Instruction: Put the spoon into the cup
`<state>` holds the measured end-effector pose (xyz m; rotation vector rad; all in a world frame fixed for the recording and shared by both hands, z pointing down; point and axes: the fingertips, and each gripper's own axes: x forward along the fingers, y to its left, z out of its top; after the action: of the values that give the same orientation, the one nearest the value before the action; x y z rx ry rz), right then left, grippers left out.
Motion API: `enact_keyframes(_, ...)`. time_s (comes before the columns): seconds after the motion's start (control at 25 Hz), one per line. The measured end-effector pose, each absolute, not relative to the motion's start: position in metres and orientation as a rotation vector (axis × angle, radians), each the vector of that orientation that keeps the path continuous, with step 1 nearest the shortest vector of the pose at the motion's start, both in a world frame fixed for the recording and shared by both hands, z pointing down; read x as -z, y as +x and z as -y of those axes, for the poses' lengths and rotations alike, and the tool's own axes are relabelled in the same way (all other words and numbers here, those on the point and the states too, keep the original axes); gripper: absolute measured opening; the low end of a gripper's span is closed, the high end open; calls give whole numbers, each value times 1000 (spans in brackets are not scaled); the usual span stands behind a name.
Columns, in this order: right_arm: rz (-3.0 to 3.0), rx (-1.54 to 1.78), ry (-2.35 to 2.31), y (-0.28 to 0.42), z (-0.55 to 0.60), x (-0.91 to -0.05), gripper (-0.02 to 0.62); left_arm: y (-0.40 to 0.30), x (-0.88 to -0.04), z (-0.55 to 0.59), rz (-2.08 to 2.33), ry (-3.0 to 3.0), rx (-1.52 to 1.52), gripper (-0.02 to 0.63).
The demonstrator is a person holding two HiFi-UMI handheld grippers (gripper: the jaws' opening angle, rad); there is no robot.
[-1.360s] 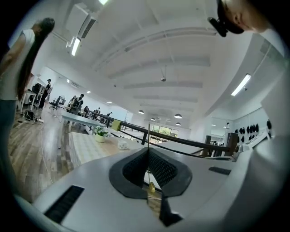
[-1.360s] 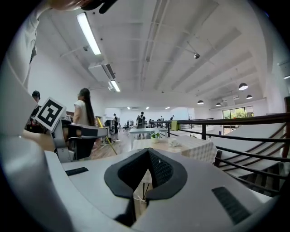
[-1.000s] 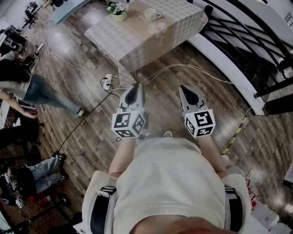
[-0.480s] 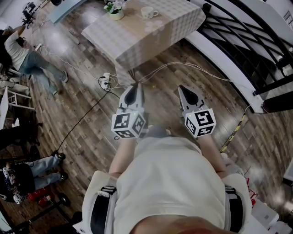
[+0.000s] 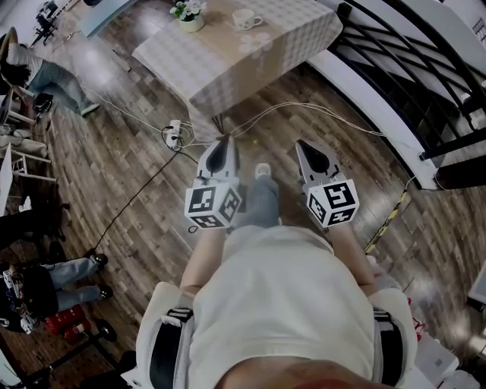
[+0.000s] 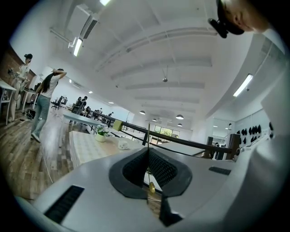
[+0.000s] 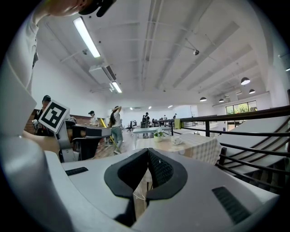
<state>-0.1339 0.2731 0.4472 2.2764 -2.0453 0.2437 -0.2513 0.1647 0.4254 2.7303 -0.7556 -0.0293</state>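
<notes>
Cup (image 5: 245, 20) (white, with a handle) standing on the checked-cloth table (image 5: 228, 72), near a potted plant (image 5: 190, 14), well apart from the 2 grippers, left gripper (image 5: 222, 144) jaws pressed together, right gripper (image 5: 307, 146) jaws likewise closed, both over wooden floor (image 5: 137, 167)

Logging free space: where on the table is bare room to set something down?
The near half of the table, toward the person, is bare cloth. The far edge is fuller: the plant pot and the cup stand there, apart.
</notes>
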Motion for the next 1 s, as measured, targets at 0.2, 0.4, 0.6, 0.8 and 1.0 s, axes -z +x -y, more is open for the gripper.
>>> enact_keyframes(0.2,2044,-246,2266,-118,-258,-449,2,-236,-425,-149,751,2722,44,5)
enact_keyframes(0.4,2041,-256,2252,-96,-235,-450,2,-214,-423,-125,749,2711,59,5)
enact_keyframes(0.6,2037,-262,2239,-72,-203,-453,2,-191,-424,-92,748,2706,61,5)
enact_keyframes(0.8,2032,-280,2228,-50,-171,-450,2,-170,-422,-59,750,2697,48,5)
enact_keyframes(1.0,2029,-278,2223,-30,-136,-444,2,-149,-416,-23,744,2696,48,5)
